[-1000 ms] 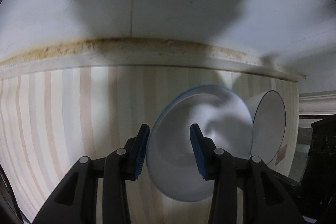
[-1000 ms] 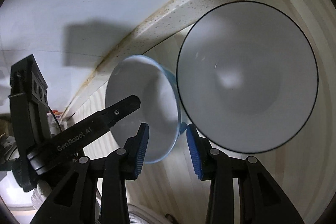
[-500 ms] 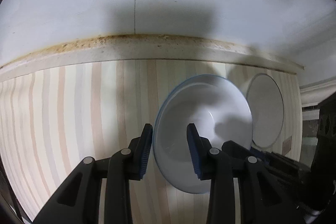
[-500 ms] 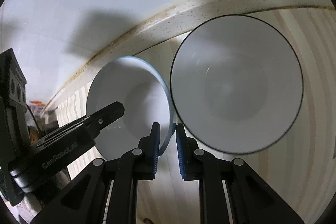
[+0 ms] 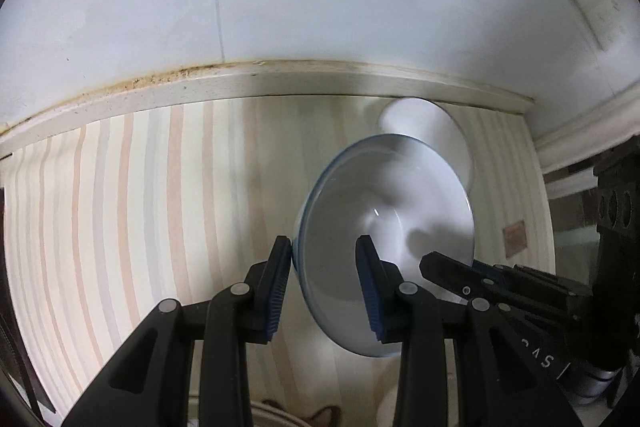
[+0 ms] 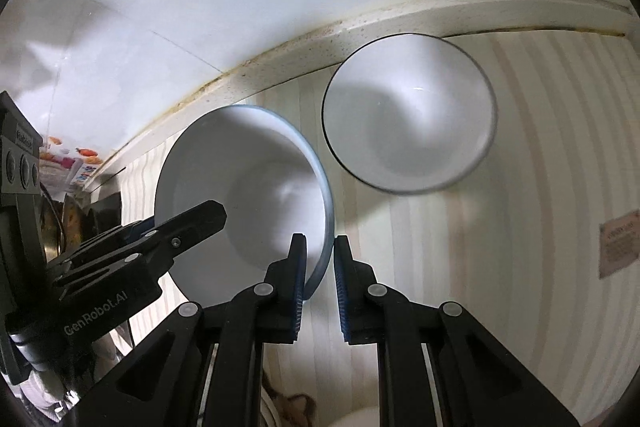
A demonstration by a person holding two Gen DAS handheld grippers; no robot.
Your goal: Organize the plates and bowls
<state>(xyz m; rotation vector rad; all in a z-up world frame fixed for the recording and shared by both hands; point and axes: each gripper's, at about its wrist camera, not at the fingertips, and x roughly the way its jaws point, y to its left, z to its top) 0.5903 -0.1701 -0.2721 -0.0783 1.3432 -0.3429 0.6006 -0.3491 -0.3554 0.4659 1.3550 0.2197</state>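
Blue-rimmed bowl (image 6: 248, 195) lifted off the striped counter (image 5: 120, 207), pinched on its near rim by the almost closed right gripper (image 6: 320, 267). Left gripper (image 5: 323, 283) half open around the other rim, not squeezing. Black-rimmed bowl (image 6: 408, 115) just beyond, right side.

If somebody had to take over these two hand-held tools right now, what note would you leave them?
Right tool: shut on the blue-rimmed bowl, pinching its near rim.
Left tool: open, straddling that bowl's other rim, not clamped.
Black-rimmed bowl: free on the striped counter, near the wall.
Done: blue-rimmed bowl gripped.
Left: probably nest the bowls; no plates are visible.
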